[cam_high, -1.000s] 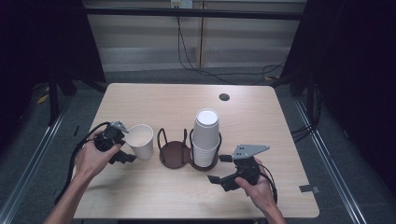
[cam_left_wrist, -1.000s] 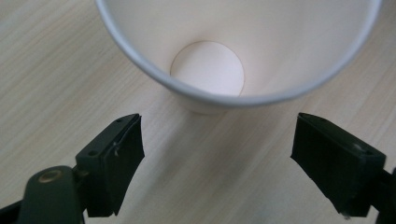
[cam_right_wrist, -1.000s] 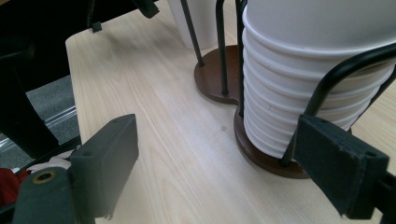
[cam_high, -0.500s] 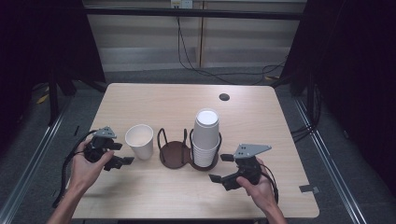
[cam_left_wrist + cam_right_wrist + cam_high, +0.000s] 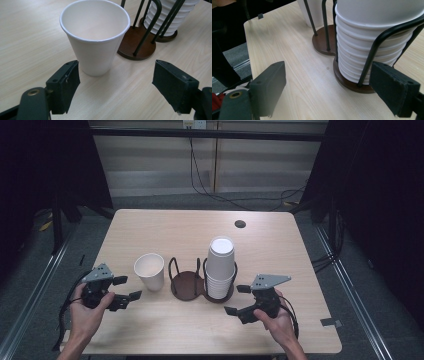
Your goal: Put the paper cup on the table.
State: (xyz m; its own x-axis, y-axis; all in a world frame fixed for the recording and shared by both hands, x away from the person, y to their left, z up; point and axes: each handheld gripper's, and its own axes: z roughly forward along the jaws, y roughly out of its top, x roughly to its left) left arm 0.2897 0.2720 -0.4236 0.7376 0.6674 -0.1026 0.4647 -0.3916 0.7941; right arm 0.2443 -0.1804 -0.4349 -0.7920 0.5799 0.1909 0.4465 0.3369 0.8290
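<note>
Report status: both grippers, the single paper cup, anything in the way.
Left gripper open, empty, short of the single cup. Right gripper open, empty, beside the cup stack. Cup upright on the table, left of the wire holder. Path clear.

No legible text, label or number anywhere.

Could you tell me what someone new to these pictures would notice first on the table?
A tall stack of white cups stands upside down in the right ring of a dark wire holder at mid-table. Just left of the holder, a single white paper cup stands upright and empty. The left gripper sits short of that cup with its jaws apart around nothing, and the right gripper waits open beside the stack.
</note>
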